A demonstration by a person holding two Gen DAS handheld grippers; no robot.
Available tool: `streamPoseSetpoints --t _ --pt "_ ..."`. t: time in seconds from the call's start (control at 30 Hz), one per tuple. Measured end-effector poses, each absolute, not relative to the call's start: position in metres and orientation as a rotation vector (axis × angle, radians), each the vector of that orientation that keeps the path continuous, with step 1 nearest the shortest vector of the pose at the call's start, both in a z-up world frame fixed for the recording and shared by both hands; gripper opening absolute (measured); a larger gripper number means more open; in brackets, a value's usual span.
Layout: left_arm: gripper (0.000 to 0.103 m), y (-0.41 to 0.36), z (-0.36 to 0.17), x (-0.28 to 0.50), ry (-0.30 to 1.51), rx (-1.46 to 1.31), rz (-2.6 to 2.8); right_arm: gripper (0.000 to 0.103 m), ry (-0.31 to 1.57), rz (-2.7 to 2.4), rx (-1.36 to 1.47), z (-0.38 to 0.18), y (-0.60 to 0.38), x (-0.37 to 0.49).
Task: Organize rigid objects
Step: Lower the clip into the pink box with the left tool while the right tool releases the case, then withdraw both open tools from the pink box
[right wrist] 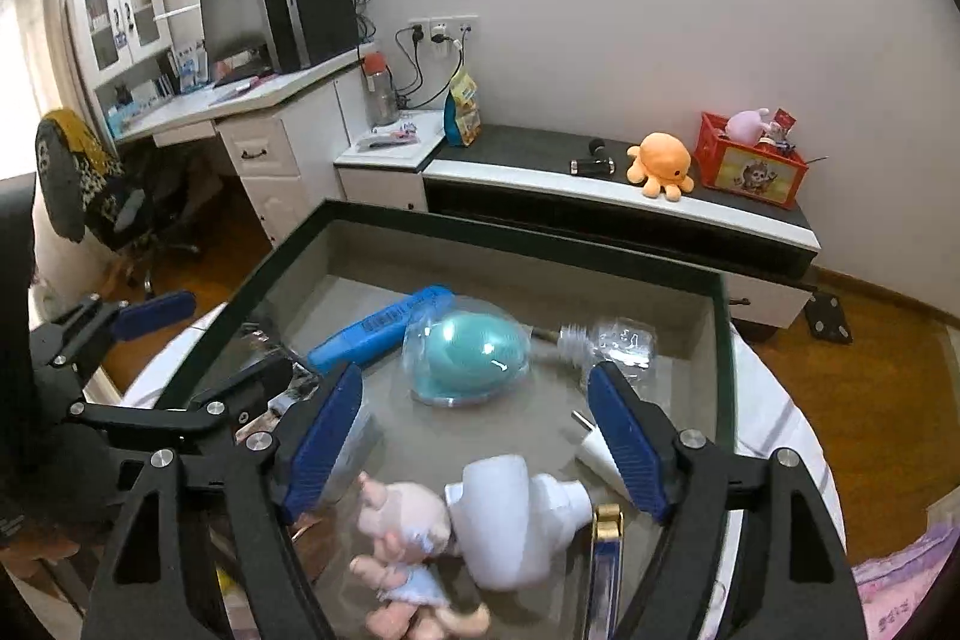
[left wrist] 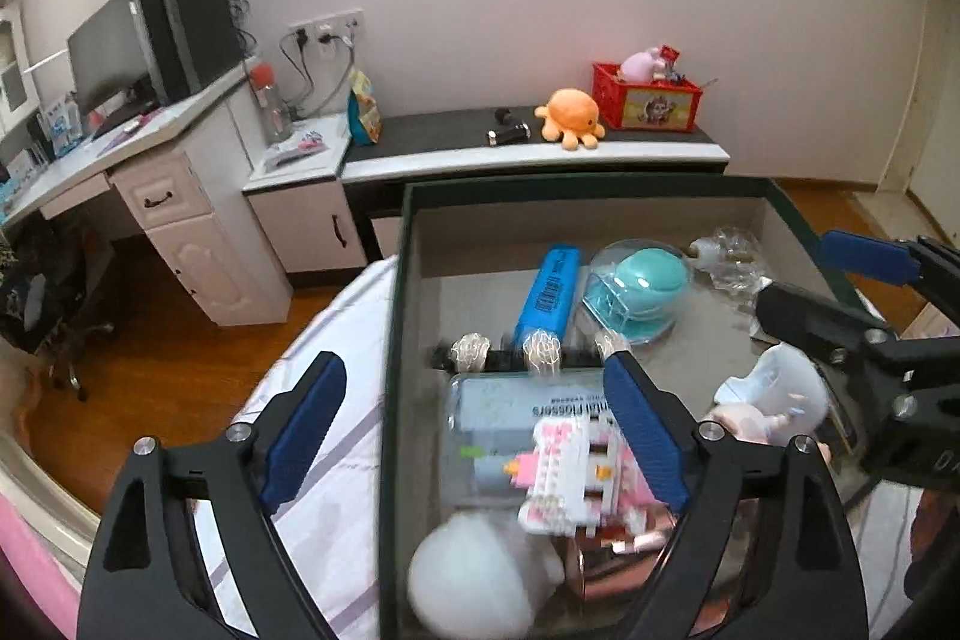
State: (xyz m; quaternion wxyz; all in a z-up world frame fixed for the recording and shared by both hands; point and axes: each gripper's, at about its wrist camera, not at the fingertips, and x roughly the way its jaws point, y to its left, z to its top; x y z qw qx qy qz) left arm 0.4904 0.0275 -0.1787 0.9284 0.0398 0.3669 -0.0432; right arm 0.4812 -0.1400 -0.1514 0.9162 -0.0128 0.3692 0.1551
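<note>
A dark green box point(left wrist: 600, 187) holds several objects: a blue case point(left wrist: 549, 292), a teal dome in clear plastic point(left wrist: 639, 289), a clear flosser box point(left wrist: 510, 412), a pink and white brick model point(left wrist: 576, 472) and a white round thing point(left wrist: 474, 580). My left gripper point(left wrist: 474, 436) is open over the box's left wall, one finger outside, one inside beside the brick model. My right gripper point(right wrist: 480, 436) is open above a pink doll point(right wrist: 402, 538) and a white bottle point(right wrist: 516, 514). The teal dome point(right wrist: 471, 355) and blue case point(right wrist: 384, 325) lie beyond it.
The box point(right wrist: 528, 244) sits on a bed with a striped sheet point(left wrist: 336, 400). A bottle brush point(right wrist: 573, 340) and clear wrapping point(right wrist: 624, 343) lie at the box's far right. A low cabinet point(left wrist: 540, 154) with an orange plush octopus point(left wrist: 570, 115) and red crate point(left wrist: 645, 97) stands behind.
</note>
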Motion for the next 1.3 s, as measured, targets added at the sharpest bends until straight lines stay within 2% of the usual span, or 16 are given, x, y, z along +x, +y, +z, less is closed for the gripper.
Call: streamPoseSetpoints --t 0.07,0.17,0.5,0.7,1.0,1.3 --pt "0.099 0.033 -0.168 0.477 0.711 0.075 -0.08 0.08 0.739 0.327 -0.014 -0.142 -0.143 0.468" --pt "0.103 0.041 -0.15 0.437 0.622 0.076 -0.06 0.082 0.674 0.327 -0.011 -0.123 -0.149 0.437" --pt "0.103 0.046 -0.114 0.29 0.373 0.068 0.005 0.088 0.452 0.281 0.015 -0.085 -0.164 0.296" --pt "0.103 0.027 -0.103 0.224 0.305 0.081 -0.022 0.089 0.354 0.206 0.028 -0.082 -0.164 0.224" --pt "0.103 0.009 -0.095 0.174 0.276 0.089 -0.039 0.089 0.309 0.14 0.066 -0.076 -0.166 0.17" --pt "0.103 0.011 -0.085 0.157 0.225 0.057 -0.017 0.089 0.266 0.112 0.048 -0.068 -0.161 0.145"
